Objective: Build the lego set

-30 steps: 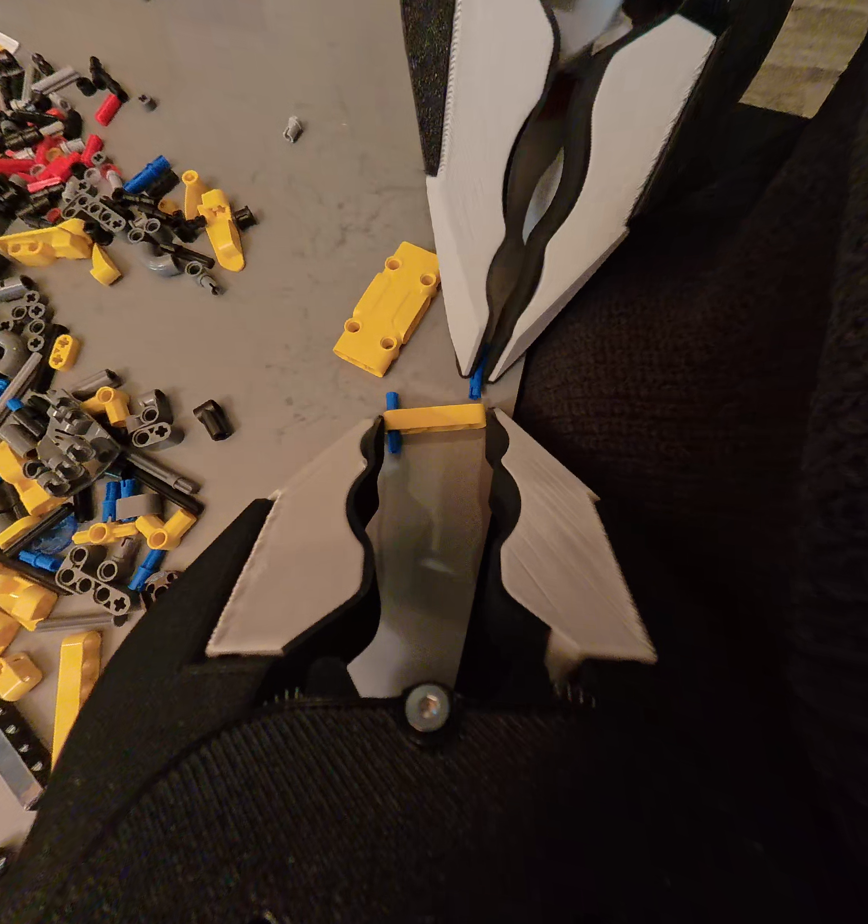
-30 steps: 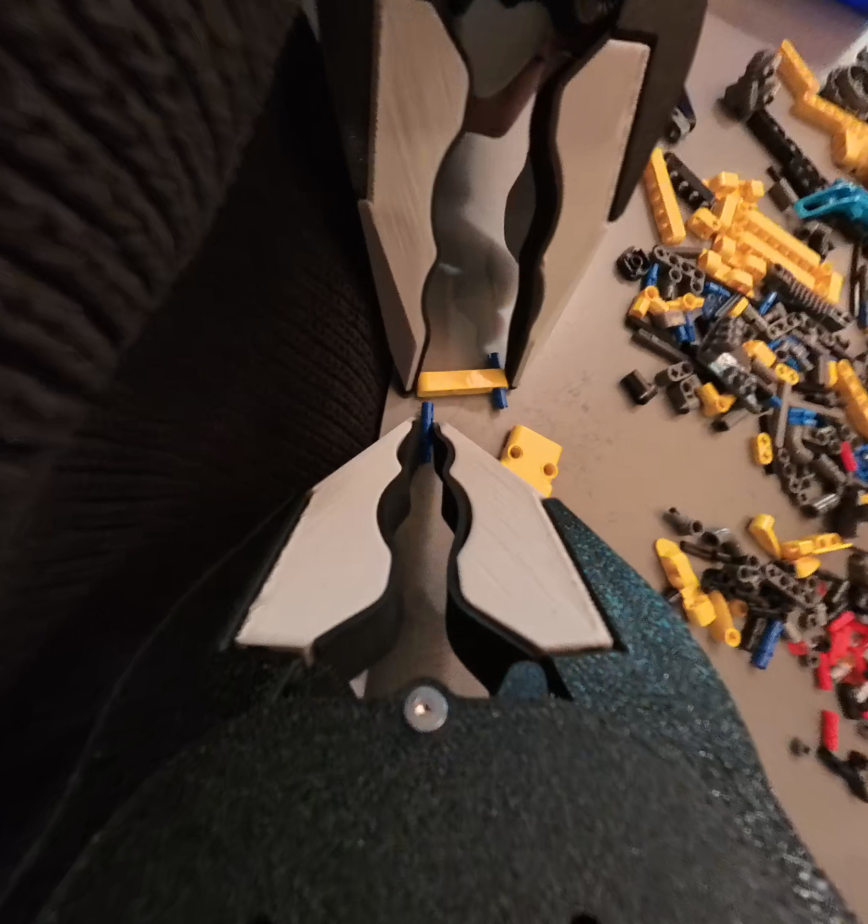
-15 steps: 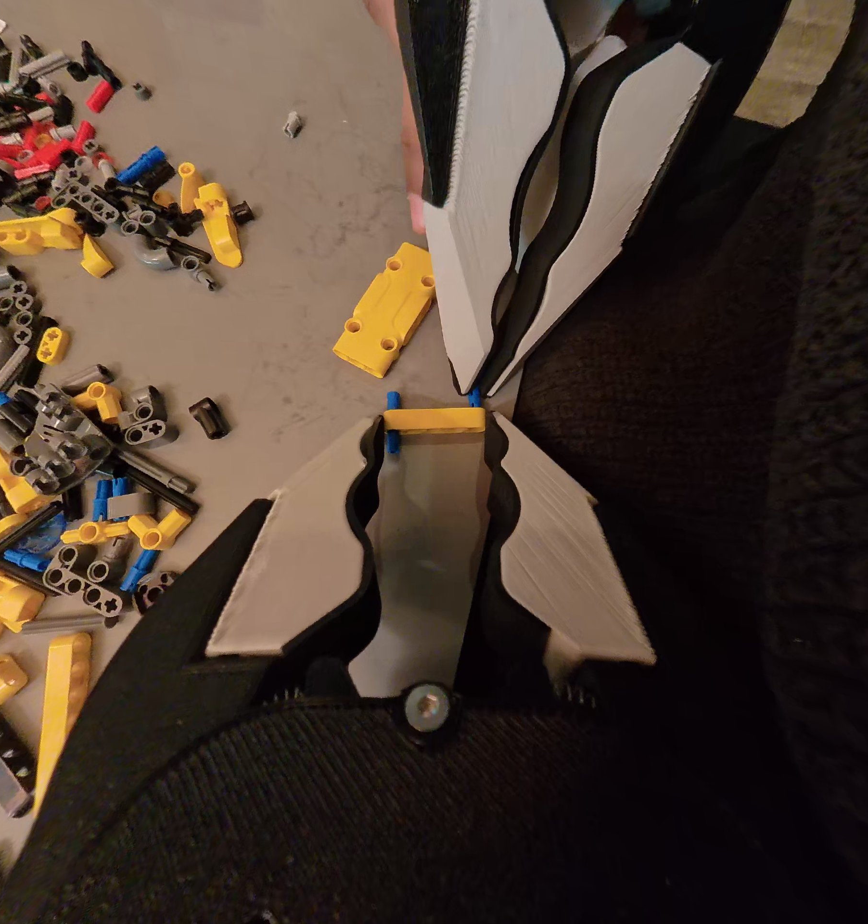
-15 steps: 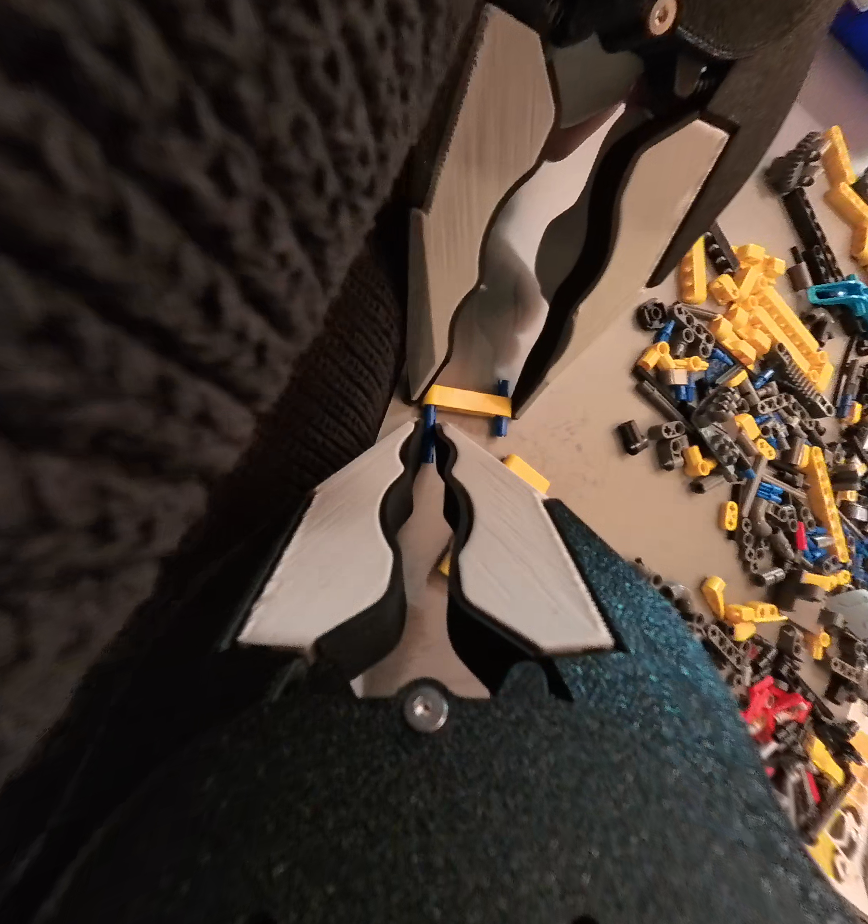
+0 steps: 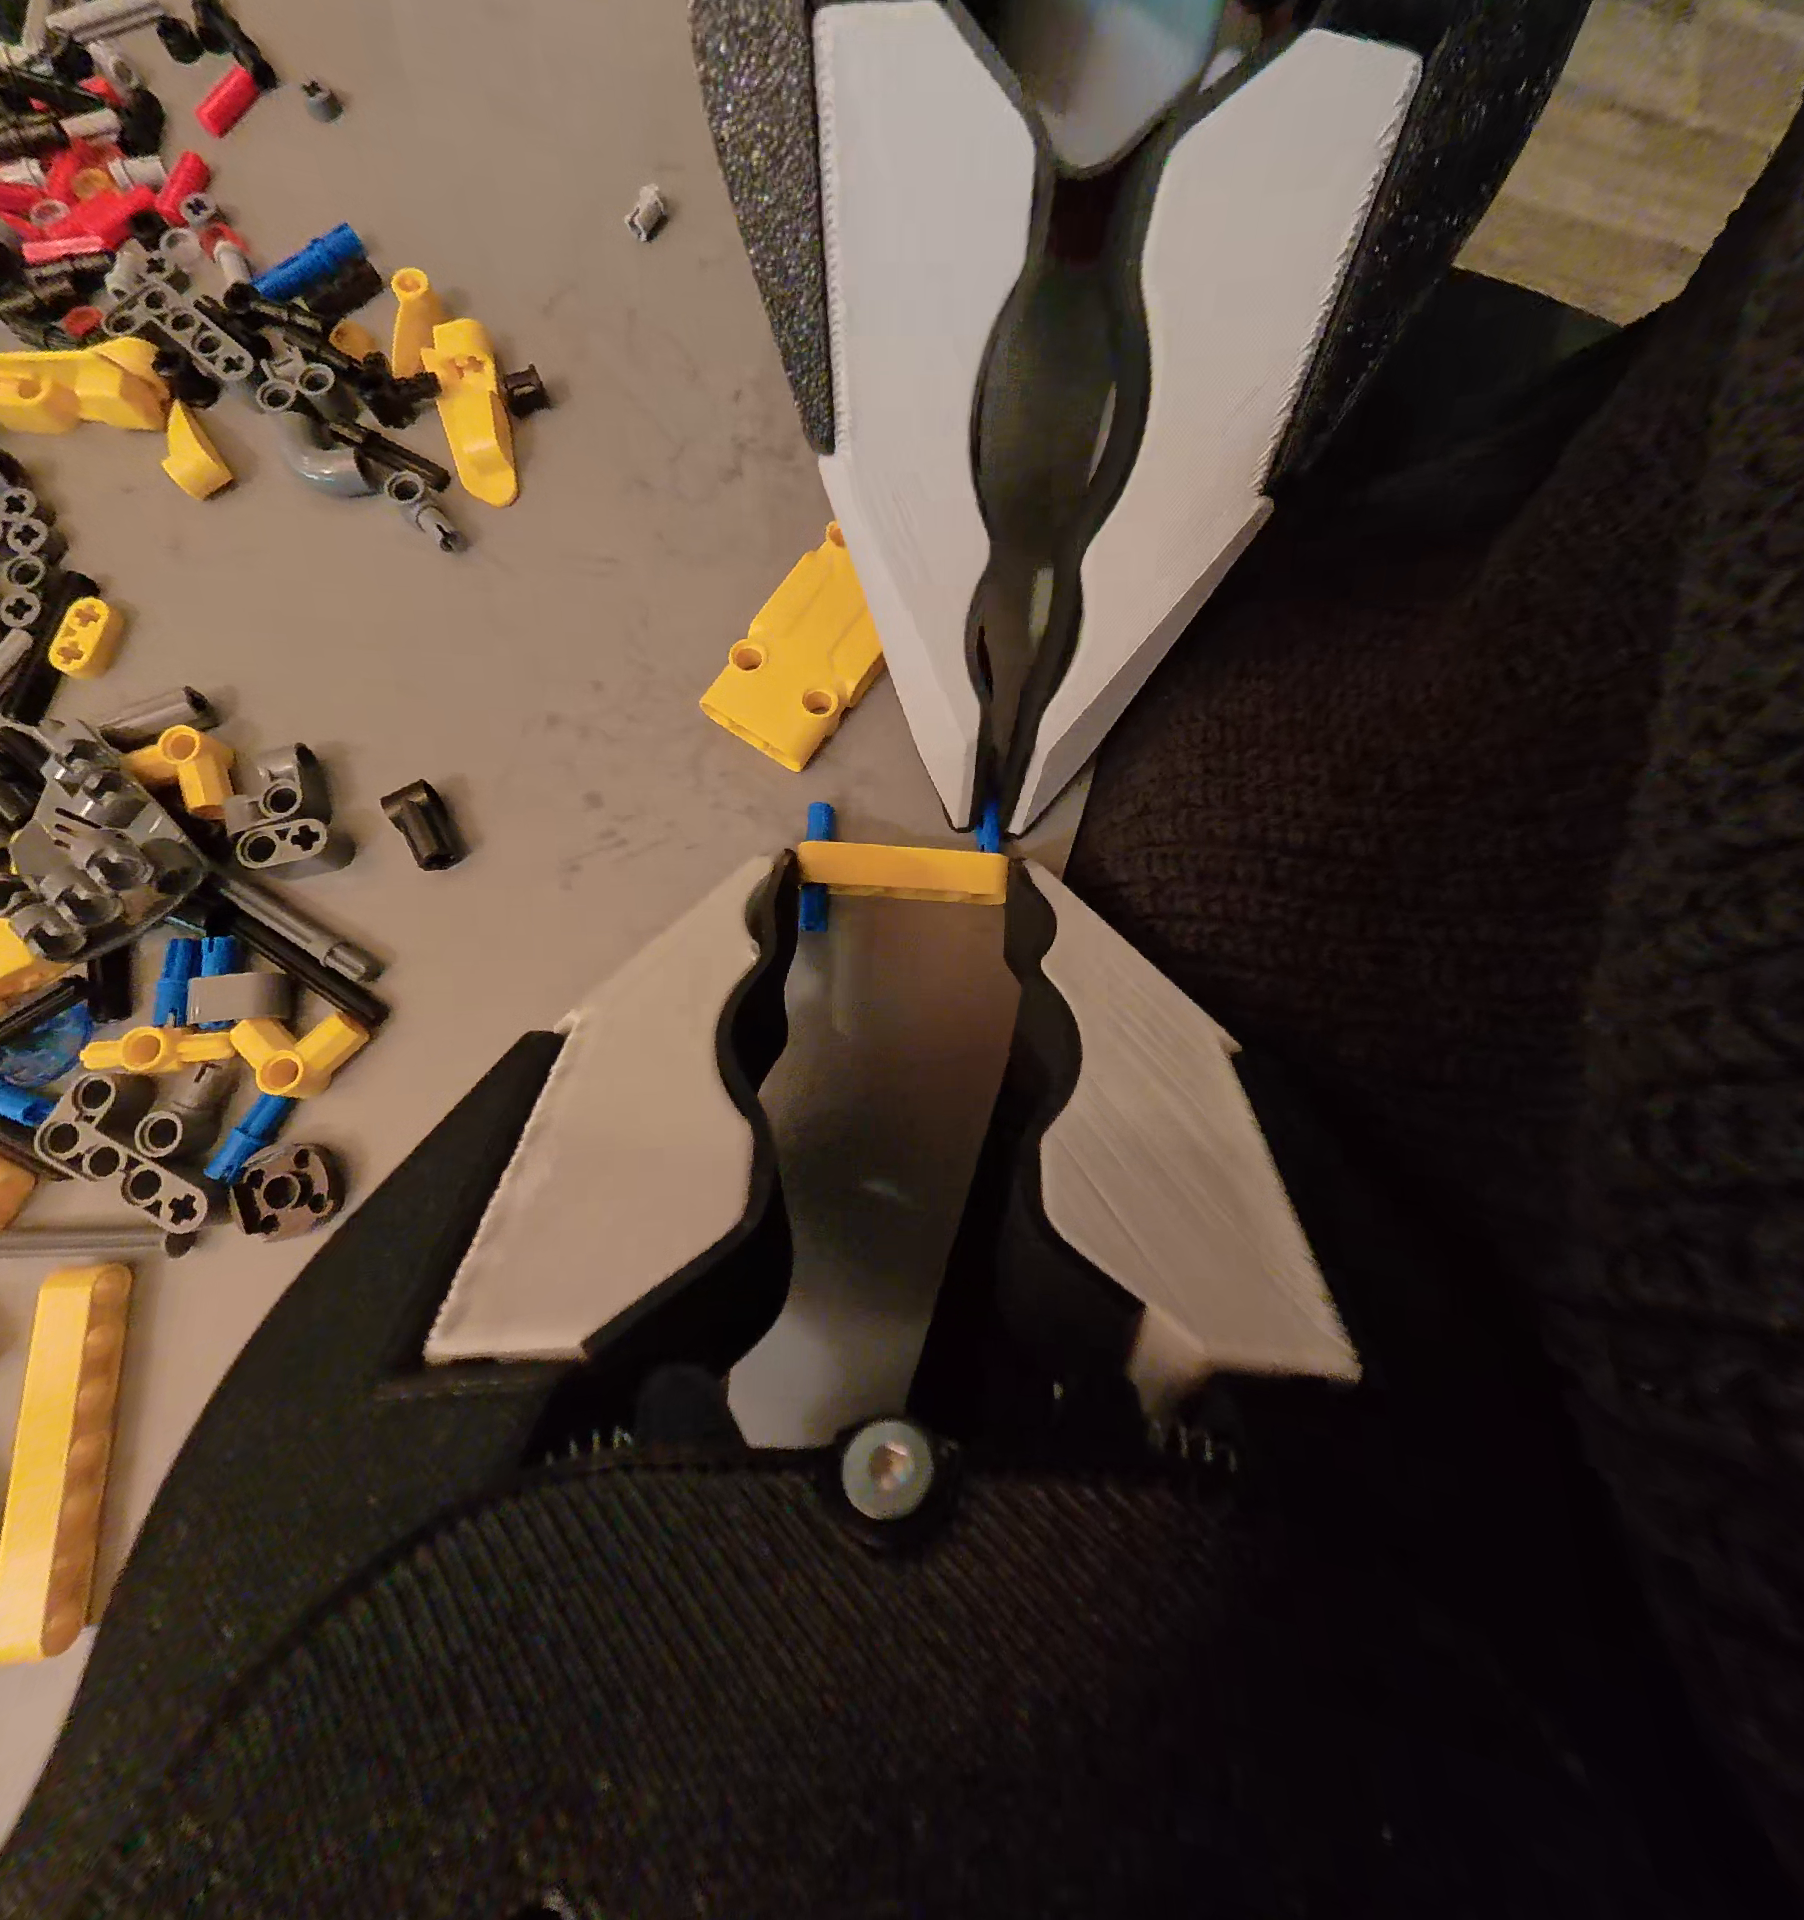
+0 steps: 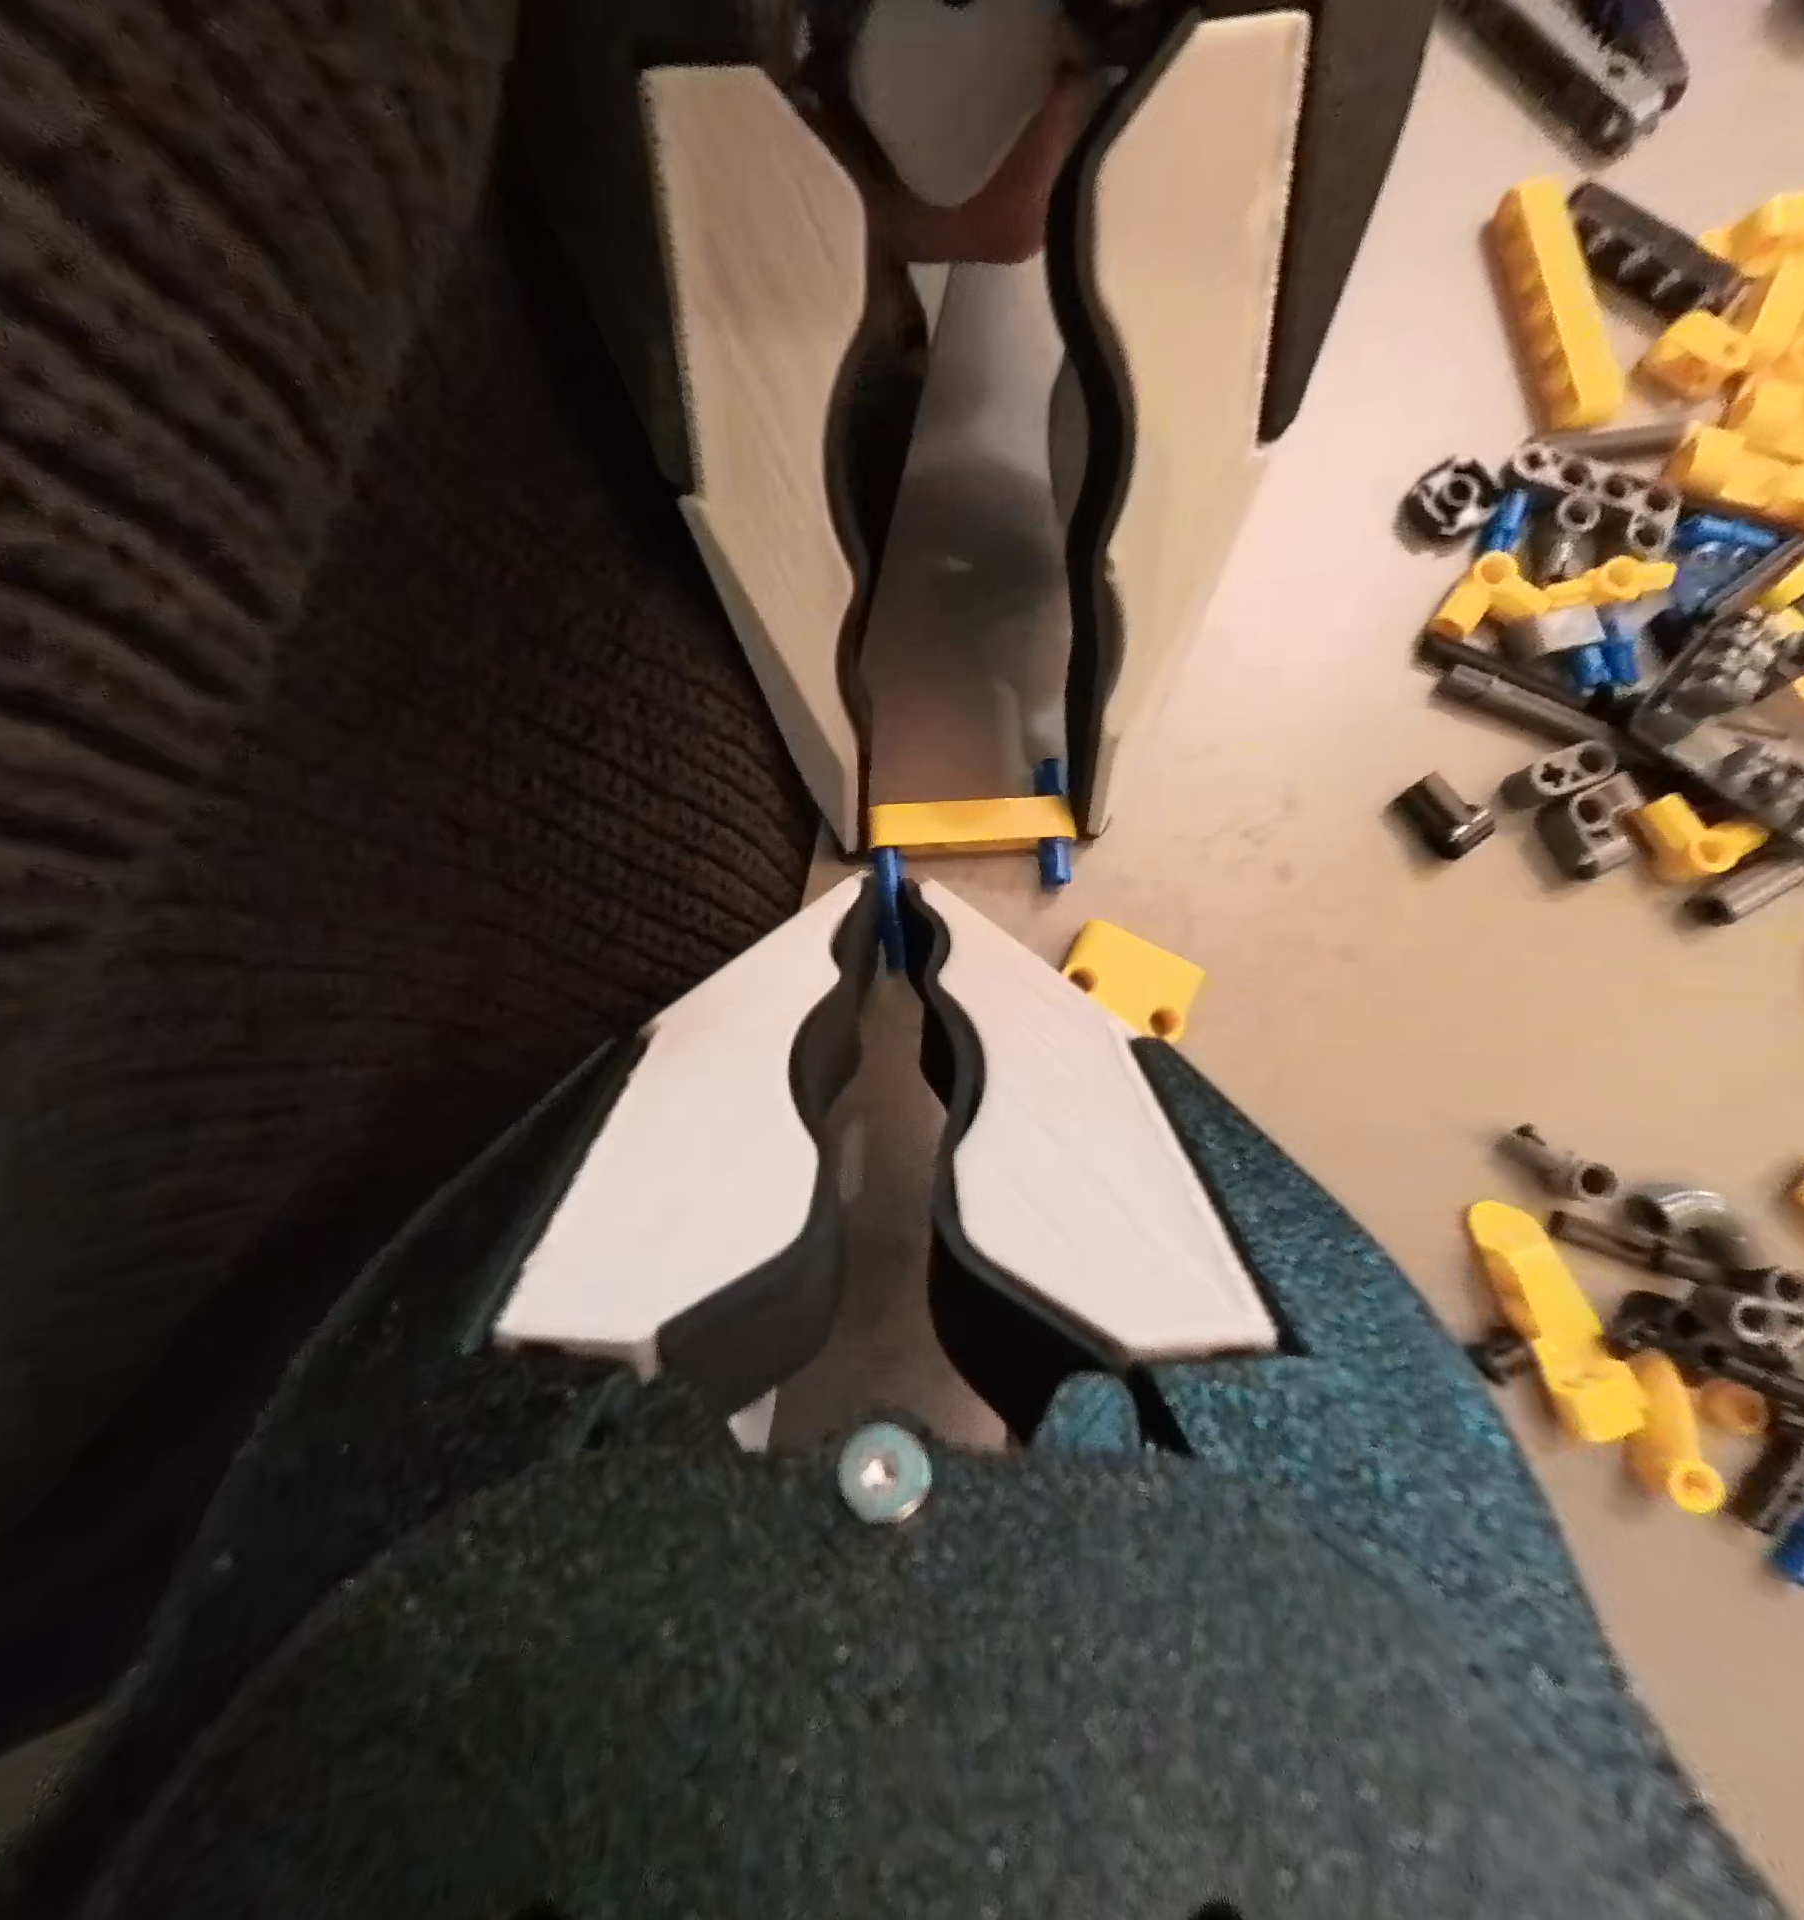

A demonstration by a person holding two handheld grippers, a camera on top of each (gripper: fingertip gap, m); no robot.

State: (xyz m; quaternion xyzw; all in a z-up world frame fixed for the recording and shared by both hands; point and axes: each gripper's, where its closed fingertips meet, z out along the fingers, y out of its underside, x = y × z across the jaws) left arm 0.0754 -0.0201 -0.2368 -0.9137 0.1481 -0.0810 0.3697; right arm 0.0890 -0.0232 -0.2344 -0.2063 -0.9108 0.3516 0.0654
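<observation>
My left gripper [image 5: 903, 871] is shut on a thin yellow beam [image 5: 903, 869], held crosswise by its two ends. A blue pin [image 5: 817, 868] sticks through the beam's left end. My right gripper [image 6: 890, 904] is shut on a second blue pin [image 6: 887, 891], whose tip sits at the beam's other end [image 6: 893, 826]. In the left wrist view the right gripper [image 5: 991, 816] comes down from above with that pin [image 5: 987, 828] touching the beam. In the right wrist view the left gripper [image 6: 969, 826] faces mine from the top.
A yellow panel piece [image 5: 794, 665] lies on the grey table [image 5: 565, 644] just beside the grippers. Loose yellow, grey, black, blue and red pieces are piled on the left [image 5: 98, 831]. A dark knitted sleeve [image 5: 1449, 935] fills the right side. Both grippers' tips are close together, under 4 cm apart.
The right gripper swung and tilted over the last second while staying at the beam's end. The beam and left gripper kept their place.
</observation>
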